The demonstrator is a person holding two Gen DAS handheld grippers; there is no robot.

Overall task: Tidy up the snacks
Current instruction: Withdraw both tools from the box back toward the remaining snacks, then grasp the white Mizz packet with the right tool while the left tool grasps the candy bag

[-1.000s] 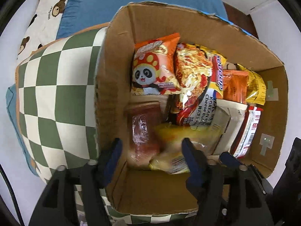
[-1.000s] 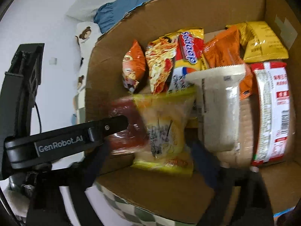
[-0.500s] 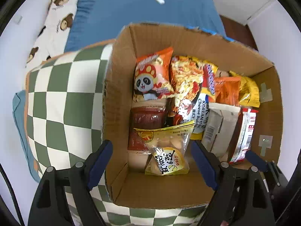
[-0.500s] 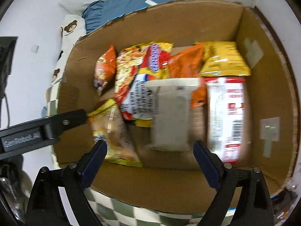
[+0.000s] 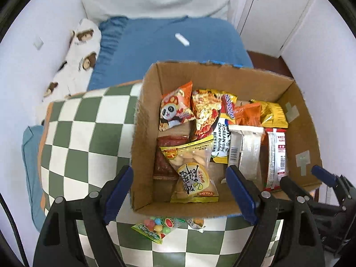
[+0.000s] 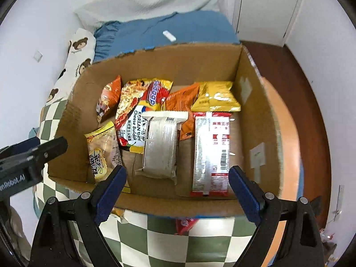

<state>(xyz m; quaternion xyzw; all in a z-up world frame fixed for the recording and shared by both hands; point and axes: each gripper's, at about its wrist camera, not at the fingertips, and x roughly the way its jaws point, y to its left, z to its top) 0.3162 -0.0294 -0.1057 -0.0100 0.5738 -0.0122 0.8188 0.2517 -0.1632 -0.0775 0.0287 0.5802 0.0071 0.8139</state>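
An open cardboard box (image 5: 142, 138) (image 6: 255, 115) sits on a green-and-white checked cloth and holds several snack packs. A yellow bag of puffs (image 5: 193, 175) (image 6: 101, 151) lies at its near left beside a dark red pack (image 5: 162, 162). A panda bag (image 5: 175, 111), a noodle pack (image 6: 138, 115), a silver pack (image 6: 161, 144) and a red-white pack (image 6: 211, 151) lie further in. My left gripper (image 5: 180, 194) is open and empty above the box's near edge. My right gripper (image 6: 178, 191) is open and empty at the near wall.
A bag of coloured candies (image 5: 155, 228) and a small wrapped snack (image 5: 195, 222) lie on the checked cloth (image 5: 84, 133) in front of the box. A red pack (image 6: 184, 223) peeks out under the box. A blue bed (image 5: 164, 49) and teddy-print pillow (image 5: 75, 53) lie behind.
Both grippers have drawn back and up out of the box. The yellow bag that sat between the fingers now lies loose in the box.
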